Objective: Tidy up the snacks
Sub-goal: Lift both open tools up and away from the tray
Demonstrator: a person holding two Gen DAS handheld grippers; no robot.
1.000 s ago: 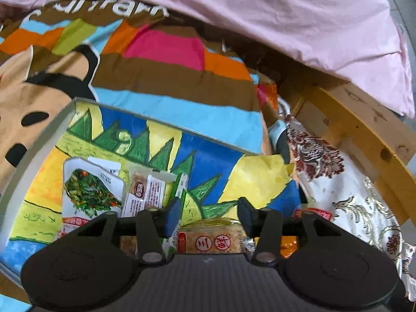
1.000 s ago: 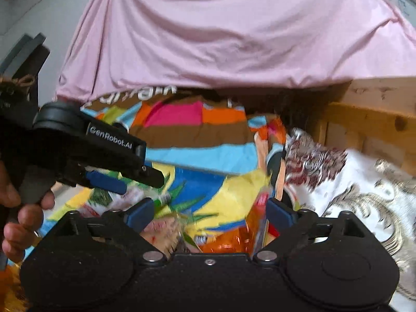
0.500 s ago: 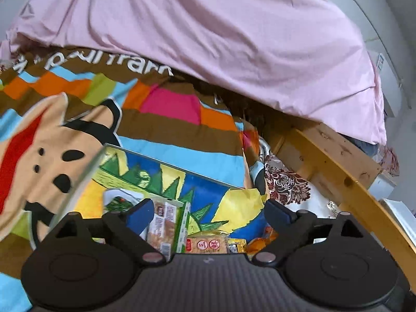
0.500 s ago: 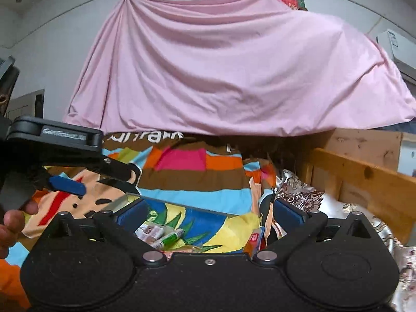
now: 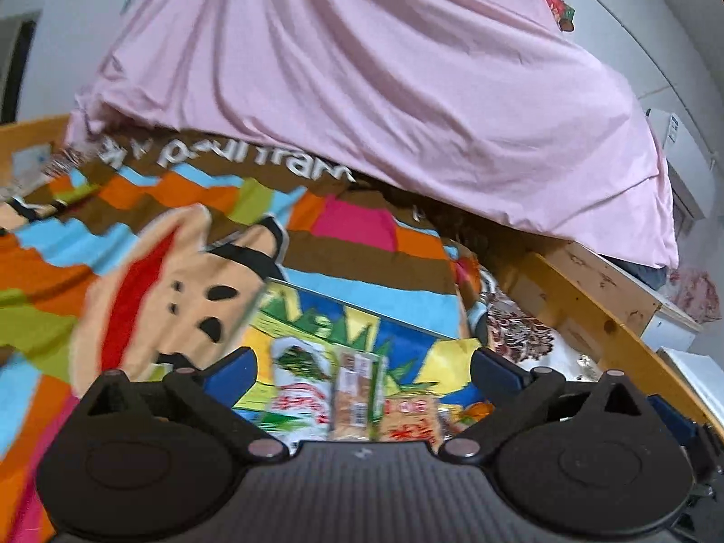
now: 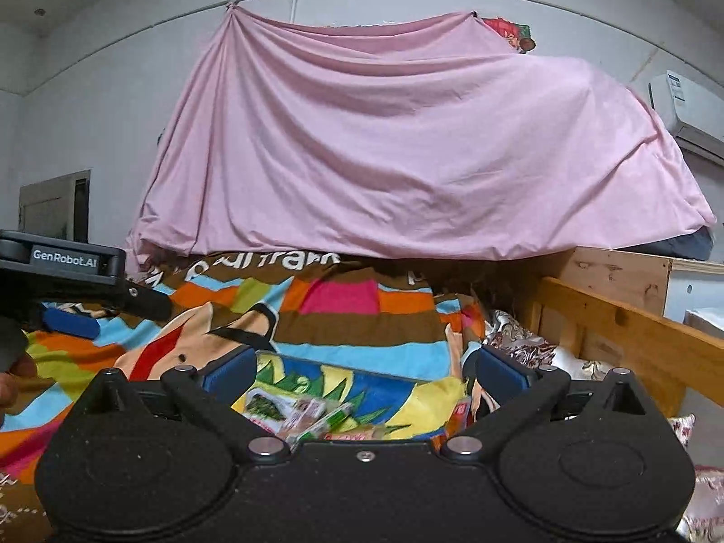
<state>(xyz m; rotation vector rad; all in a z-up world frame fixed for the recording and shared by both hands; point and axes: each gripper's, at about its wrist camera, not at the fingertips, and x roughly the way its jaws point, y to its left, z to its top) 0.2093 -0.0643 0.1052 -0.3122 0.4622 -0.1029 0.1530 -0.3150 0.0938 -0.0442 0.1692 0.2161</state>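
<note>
Both sets of fingers spread wide, holding nothing: left gripper (image 5: 364, 369), right gripper (image 6: 364, 373). Snacks (image 5: 357, 400) lying low-centre in frame between the left fingers, piled in a painted tray (image 5: 407, 339) on a striped blanket (image 5: 362, 267). Pink sheet (image 6: 407, 145) draped across the top. Wooden rail (image 6: 633, 339) at right.

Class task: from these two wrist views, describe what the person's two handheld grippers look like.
Both grippers, left and right, are matte black with two round housings, silver screws and blue-padded fingers. The left gripper's side, seen from the right wrist view, carries white "GenRobot.AI" lettering. No cables or sleeves are visible.
</note>
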